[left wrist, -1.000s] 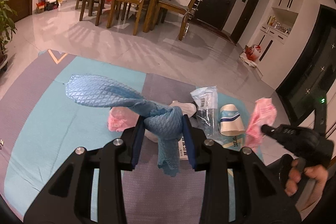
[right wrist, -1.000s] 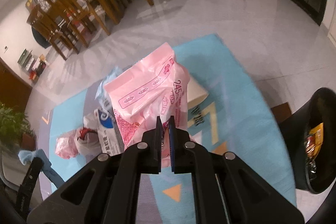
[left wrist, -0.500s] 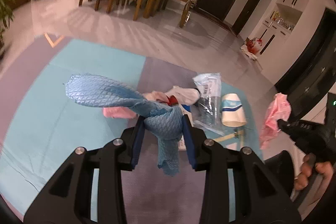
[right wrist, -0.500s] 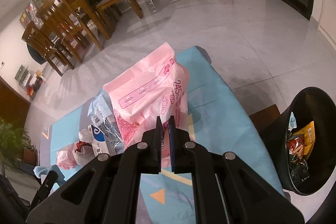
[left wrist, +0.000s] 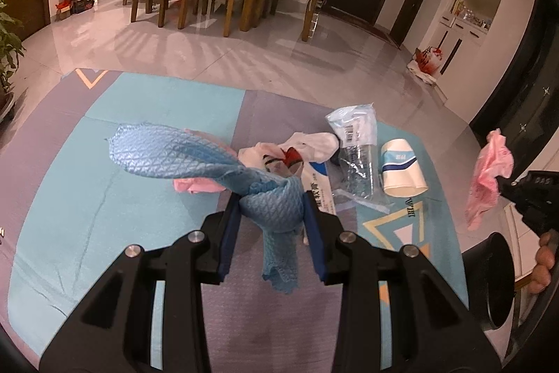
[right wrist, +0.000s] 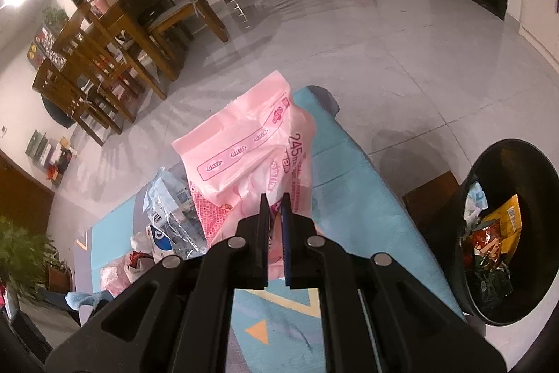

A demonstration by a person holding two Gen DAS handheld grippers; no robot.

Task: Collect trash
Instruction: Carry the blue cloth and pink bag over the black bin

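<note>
The right tool (right wrist: 274, 198), clamped on the crinkled pink plastic bag (right wrist: 251, 152), has swung right, nearer the round black bin (right wrist: 503, 310). The left tool (left wrist: 272, 208) grips the blue mesh cloth (left wrist: 195, 156) above the teal floor mat (left wrist: 87, 184).

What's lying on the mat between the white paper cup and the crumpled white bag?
In the left wrist view, a clear plastic wrapper lies between the white paper cup and the crumpled white bag.

only readable bit: "245" in dark pink on the pink plastic bag (right wrist: 251, 149). barcode sticker on the clear plastic wrapper (left wrist: 354, 142), digits too small. other print too blurry imo
</note>
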